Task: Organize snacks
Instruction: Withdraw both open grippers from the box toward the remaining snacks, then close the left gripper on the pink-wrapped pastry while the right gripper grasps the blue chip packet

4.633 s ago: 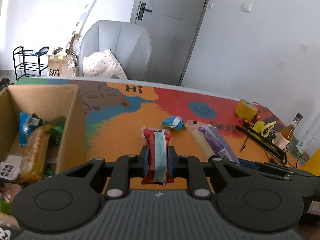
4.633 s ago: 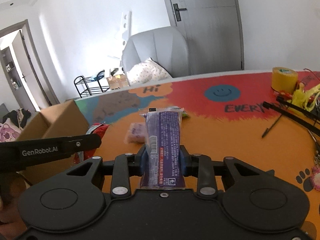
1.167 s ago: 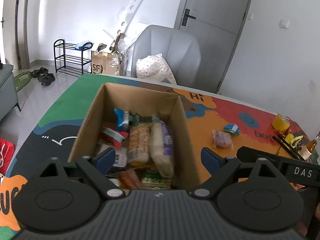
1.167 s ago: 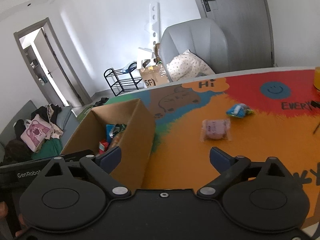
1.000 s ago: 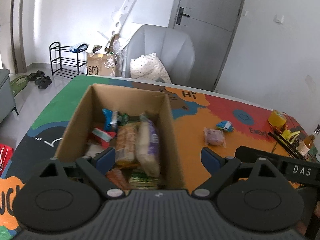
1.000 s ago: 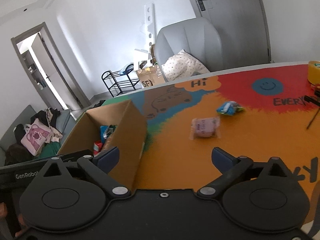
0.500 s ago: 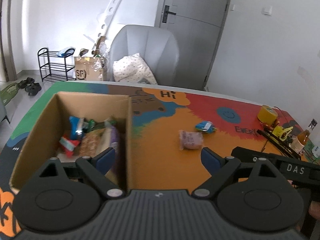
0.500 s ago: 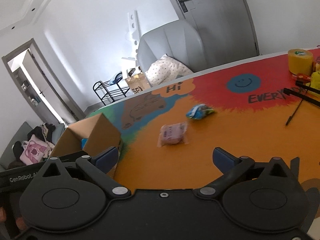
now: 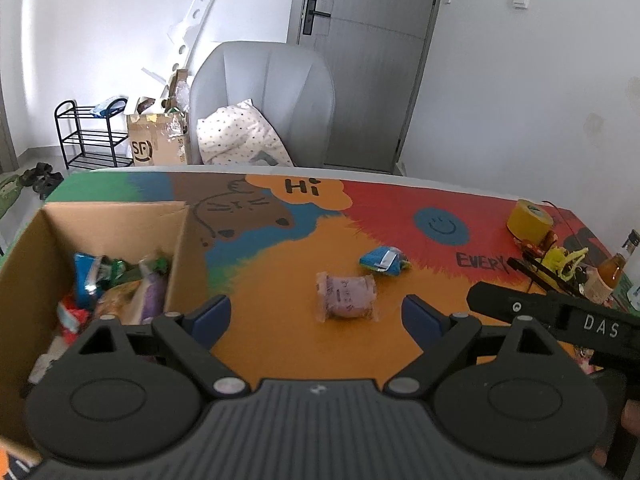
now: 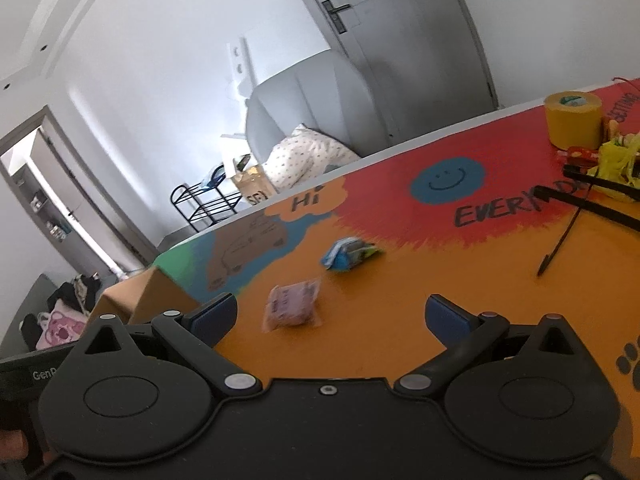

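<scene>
A pink wrapped snack [image 9: 346, 297] lies on the orange part of the table mat, with a blue snack packet [image 9: 382, 261] just beyond it. At the left stands an open cardboard box [image 9: 182, 248] holding several snacks. My left gripper [image 9: 316, 318] is open and empty, its fingers to either side of the pink snack but short of it. In the right wrist view the pink snack [image 10: 293, 307] and blue packet [image 10: 347, 253] lie ahead of my right gripper [image 10: 332, 316], which is open and empty too. The box corner [image 10: 160, 294] shows at the left.
A yellow tape roll [image 9: 529, 219], a small bottle [image 9: 614, 270], yellow clips and black sticks [image 10: 560, 240] crowd the table's right side. The right gripper's black body [image 9: 560, 316] reaches in at the right of the left wrist view. A grey chair [image 9: 264, 100] stands behind the table.
Both grippers swung from the cardboard box toward the two loose snacks on the mat. The box slid to the left edge of both views. Both have stayed open and empty over the last second.
</scene>
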Motion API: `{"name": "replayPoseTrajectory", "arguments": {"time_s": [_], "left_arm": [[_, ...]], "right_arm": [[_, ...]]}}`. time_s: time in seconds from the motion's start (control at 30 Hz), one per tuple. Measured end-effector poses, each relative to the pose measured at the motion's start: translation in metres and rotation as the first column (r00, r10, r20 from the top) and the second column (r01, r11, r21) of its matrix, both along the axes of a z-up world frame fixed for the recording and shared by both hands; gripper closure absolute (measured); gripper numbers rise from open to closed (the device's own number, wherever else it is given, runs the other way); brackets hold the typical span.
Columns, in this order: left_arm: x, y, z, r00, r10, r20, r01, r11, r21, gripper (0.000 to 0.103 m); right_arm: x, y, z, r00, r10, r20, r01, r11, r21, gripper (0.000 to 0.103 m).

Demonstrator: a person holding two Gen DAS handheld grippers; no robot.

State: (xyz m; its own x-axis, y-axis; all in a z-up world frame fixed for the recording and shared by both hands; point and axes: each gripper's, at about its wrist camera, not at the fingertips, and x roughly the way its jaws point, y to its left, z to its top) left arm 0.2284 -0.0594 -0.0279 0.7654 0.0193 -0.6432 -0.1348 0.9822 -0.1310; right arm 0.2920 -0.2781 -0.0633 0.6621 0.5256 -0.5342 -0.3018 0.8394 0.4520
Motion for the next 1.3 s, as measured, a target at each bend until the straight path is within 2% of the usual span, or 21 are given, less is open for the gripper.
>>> {"name": "replayPoseTrajectory", "arguments": {"time_s": [0.77,0.97,1.0,1.07,1.13,1.3], "left_arm": [[0.076,-0.018,-0.051,0.997,0.013,-0.070,-0.017,0.999,-0.050,0.014],[0.089,-0.015,-0.067,0.995,0.014,-0.100,-0.020,0.998,-0.060,0.020],[0.091,-0.015,-0.070,0.995,0.012,-0.103,-0.018,0.998,-0.062,0.023],[0.095,-0.014,-0.075,0.994,0.008,-0.107,-0.016,0.997,-0.069,0.036],[0.097,-0.011,-0.079,0.994,0.006,-0.108,-0.017,0.995,-0.101,0.056],[0.094,-0.002,-0.074,0.997,0.033,-0.071,-0.042,0.991,-0.127,0.075]], "right_arm": [[0.058,-0.007,-0.026,0.997,-0.058,-0.059,0.058,0.998,0.002,0.001],[0.072,0.002,-0.035,0.995,-0.052,-0.080,0.053,0.999,-0.001,0.002],[0.075,0.004,-0.036,0.995,-0.052,-0.082,0.052,0.999,-0.001,0.002],[0.080,0.008,-0.040,0.995,-0.048,-0.090,0.048,0.999,-0.003,0.004],[0.085,0.013,-0.042,0.995,-0.041,-0.095,0.040,0.999,-0.012,0.007],[0.096,0.023,-0.048,0.994,-0.025,-0.110,0.024,1.000,-0.017,0.012]]}}
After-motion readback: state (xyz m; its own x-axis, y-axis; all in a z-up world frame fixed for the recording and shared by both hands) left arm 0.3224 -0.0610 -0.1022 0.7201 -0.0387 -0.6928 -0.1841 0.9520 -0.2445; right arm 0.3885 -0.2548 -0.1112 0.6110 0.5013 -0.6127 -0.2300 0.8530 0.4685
